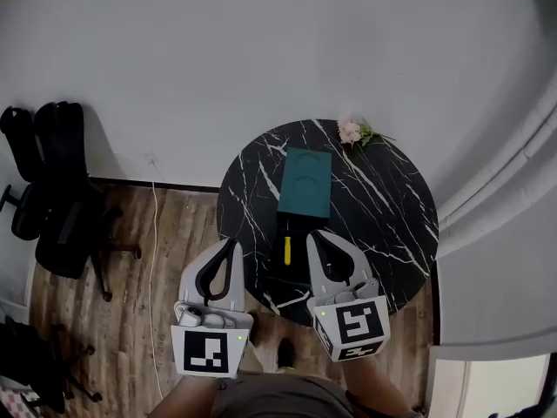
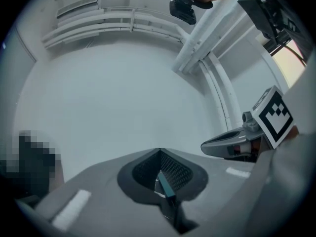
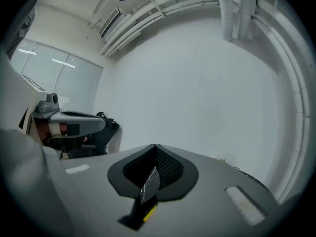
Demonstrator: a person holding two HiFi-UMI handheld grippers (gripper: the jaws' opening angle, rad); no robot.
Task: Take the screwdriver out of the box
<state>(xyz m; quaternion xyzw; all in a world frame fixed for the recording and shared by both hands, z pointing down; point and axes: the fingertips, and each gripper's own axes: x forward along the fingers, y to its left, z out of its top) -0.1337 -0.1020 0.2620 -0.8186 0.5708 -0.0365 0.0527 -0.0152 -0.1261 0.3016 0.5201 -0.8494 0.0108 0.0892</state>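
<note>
Yellow-handled screwdriver [image 1: 287, 250] lies bare on the round black marble table with white veins [image 1: 383, 207] in the head view. It is outside the teal rectangular box [image 1: 305, 183], just beyond the box's 6 o'clock end and in line with it. The box sits a little toward 11 o'clock from the table's middle, and a small pink flower sprig [image 1: 352, 131] rests at the rim near 12 o'clock. The grey left gripper [image 1: 233, 244] hangs at the table's 8 o'clock rim and the grey right gripper [image 1: 313, 236] over the 6 o'clock part. The screwdriver is between their tips and neither touches it. A black office chair [image 1: 52, 190] stands on the wooden floor [image 1: 130, 355] at 9 o'clock, well apart from the table. In the left gripper view the left gripper [image 2: 159, 151] has its jaws clenched together on nothing, and a teal sliver of the box [image 2: 165, 184] shows through the slot below the tips. The right gripper [image 2: 232, 143] is at 3 o'clock against the white wall [image 2: 123, 93]. In the right gripper view the right gripper [image 3: 155, 146] is likewise clenched and empty. A strip of veined table [image 3: 148, 181] and a yellow bit of the screwdriver [image 3: 149, 212] show through its slot, with the left gripper [image 3: 74, 121] at 9 o'clock
</note>
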